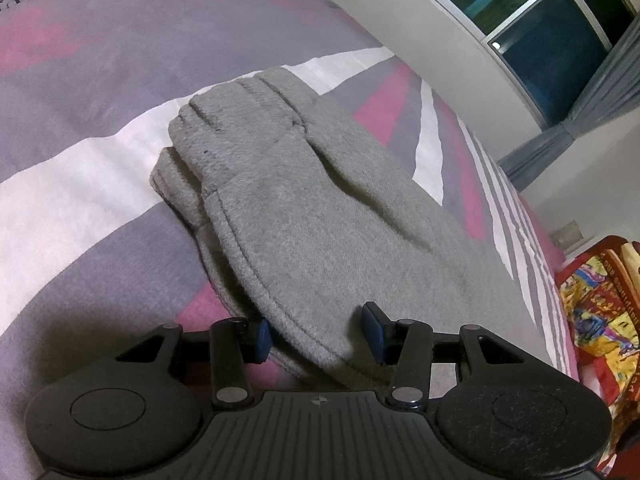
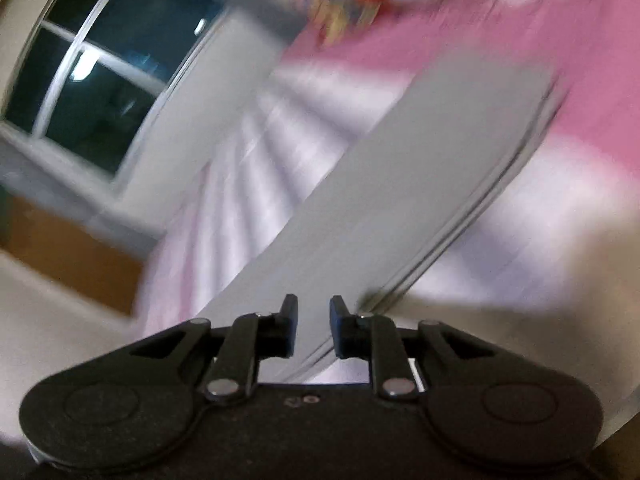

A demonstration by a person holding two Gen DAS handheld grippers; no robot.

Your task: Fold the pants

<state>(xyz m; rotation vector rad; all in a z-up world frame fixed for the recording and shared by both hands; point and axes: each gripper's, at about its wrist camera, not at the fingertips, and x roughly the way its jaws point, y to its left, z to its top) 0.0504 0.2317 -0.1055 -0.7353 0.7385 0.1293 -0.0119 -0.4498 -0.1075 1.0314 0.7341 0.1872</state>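
The grey pants (image 1: 304, 216) are seen lying folded on the bed, over a bedcover (image 1: 100, 128) patterned in purple-grey, pink and white bands; the ribbed waistband end is turned toward the far side in the left wrist view, a lower layer shows at the left edge of the bundle, and a stitched, rounded hem reaches the near edge. That near hem is placed between the blue pads of the left gripper (image 1: 318, 338), whose jaws are held apart with the cloth lying in the gap; the left pad is seen just beside the fold and the right pad just beside the cloth, and no pressing on the fabric is shown. In the right wrist view, which is heavily blurred, the pants (image 2: 384, 184) are seen as a long grey band running diagonally from the jaws up to the right, with a seam line along its right edge. The right gripper (image 2: 314, 330) is held over the near end of that band with its jaws slightly apart; whether the cloth lies between the pads or only behind them cannot be told from the blur. Beyond the bed, a pale wall and a dark window (image 1: 532, 24) with a white frame are seen, with a grey-blue curtain (image 1: 592, 92) beside it, and a bright red and yellow printed cloth (image 1: 600, 320) is seen at the bed's right edge
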